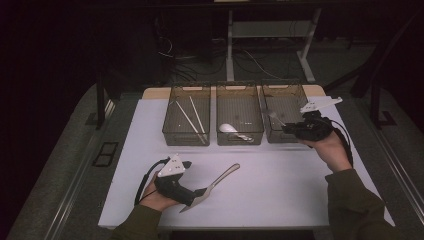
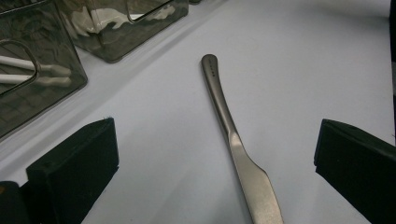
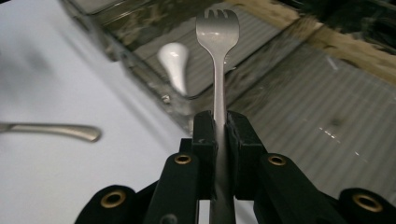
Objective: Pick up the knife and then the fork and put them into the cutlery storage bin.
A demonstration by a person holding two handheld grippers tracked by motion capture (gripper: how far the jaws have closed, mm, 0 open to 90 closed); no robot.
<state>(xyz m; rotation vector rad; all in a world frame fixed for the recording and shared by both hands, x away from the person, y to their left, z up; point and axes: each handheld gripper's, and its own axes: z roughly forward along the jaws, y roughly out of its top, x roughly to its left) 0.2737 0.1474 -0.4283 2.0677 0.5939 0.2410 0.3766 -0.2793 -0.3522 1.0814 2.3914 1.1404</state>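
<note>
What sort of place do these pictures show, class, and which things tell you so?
Probably a lab or workshop set up for recording, not a kitchen: a white-covered table under dark surroundings, loose cables on the floor behind it, and three clear sorting bins for cutlery.

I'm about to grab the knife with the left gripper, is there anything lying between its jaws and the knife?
Nothing visible. The left gripper is open, its jaws standing either side of the knife, which lies alone on the white table.
</note>
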